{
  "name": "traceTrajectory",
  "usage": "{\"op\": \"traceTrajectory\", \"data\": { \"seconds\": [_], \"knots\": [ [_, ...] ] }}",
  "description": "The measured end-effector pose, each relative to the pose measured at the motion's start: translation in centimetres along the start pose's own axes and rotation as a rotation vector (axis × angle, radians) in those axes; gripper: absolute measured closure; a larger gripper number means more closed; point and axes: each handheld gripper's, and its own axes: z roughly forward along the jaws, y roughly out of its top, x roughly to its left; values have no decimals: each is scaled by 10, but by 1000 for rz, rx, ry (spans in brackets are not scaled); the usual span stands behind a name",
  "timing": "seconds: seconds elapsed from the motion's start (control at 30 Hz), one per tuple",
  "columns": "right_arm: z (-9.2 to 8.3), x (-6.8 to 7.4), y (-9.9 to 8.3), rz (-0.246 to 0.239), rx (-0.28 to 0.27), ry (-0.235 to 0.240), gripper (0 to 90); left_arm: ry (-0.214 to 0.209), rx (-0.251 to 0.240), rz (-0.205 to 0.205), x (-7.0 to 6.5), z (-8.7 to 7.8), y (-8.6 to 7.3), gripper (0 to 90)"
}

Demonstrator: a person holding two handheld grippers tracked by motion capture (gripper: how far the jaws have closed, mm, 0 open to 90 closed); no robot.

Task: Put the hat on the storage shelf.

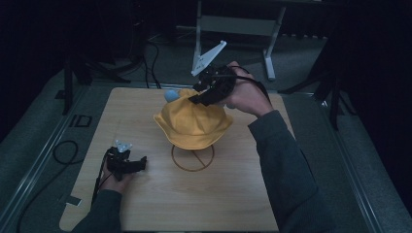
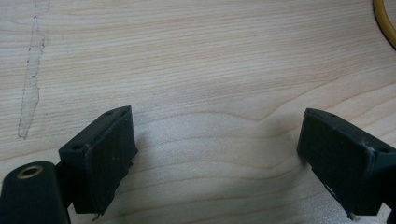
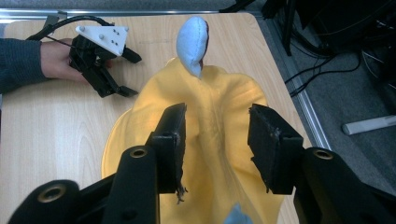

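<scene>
- Yellow hat point(image 1: 193, 124) perched on a wire stand point(image 1: 192, 158) near the middle of the table point(image 1: 233, 194); brim flared out above the stand's ring base.
- Pale blue blob point(image 1: 171, 95) poking out at the hat's far left side; seen again in the right gripper view point(image 3: 193, 44) rising past the far edge of the hat point(image 3: 215, 121).
- Right claw point(image 1: 199, 96) held above the hat's far right side, hand point(image 1: 245, 94) wrapped around it from behind, grey plate tilted up behind it.
- In the right gripper view, right claw point(image 3: 215, 144) released, jaws set apart to either side of a raised fold of yellow cloth; touching or not, cannot tell.
- Left claw point(image 1: 138, 162) low over the table's near left part, well apart from the hat, hand point(image 1: 112, 180) beneath it.
- Left claw point(image 2: 215, 154) released in its own view, jaws wide apart with bare wood point(image 2: 196, 56) between them.
- Curved yellow piece of the stand point(image 2: 384, 21) at that view's top right corner.
- Left claw point(image 3: 122, 74) also seen in the right gripper view, past the hat, jaws spread and holding nothing.
</scene>
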Motion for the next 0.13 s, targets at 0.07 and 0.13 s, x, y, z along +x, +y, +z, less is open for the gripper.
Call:
{"op": "traceTrajectory", "data": {
  "seconds": [0.07,0.13],
  "knots": [
    [-3,-1,-2,4,-7,-1,565,0,0,0,0,0,0,115],
    [-4,-2,-4,10,-13,-2,564,0,0,-1,0,0,0,115]
  ]
}}
